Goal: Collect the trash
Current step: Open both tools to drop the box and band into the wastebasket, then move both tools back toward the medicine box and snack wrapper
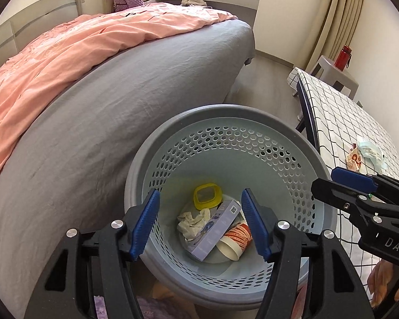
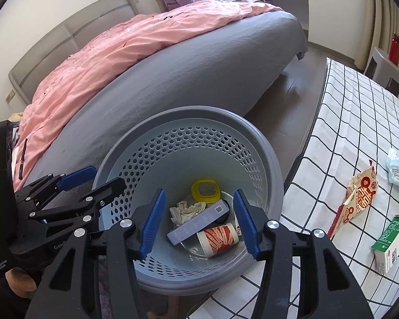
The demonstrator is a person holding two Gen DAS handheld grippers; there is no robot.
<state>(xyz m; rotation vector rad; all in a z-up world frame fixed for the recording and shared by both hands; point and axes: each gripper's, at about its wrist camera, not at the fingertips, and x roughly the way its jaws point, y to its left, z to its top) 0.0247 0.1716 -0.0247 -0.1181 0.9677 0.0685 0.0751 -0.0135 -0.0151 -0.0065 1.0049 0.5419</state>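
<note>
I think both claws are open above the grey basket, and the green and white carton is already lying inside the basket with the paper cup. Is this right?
Not quite. The green and white carton is not in the basket; it lies on the checked tablecloth, as the right wrist view shows. The rest holds: the left claw and right claw are open above the basket, and the paper cup lies inside.

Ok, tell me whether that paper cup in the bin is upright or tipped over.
Tipped over. The paper cup lies on its side at the bottom of the bin, its open mouth facing sideways, beside the long box.
</note>
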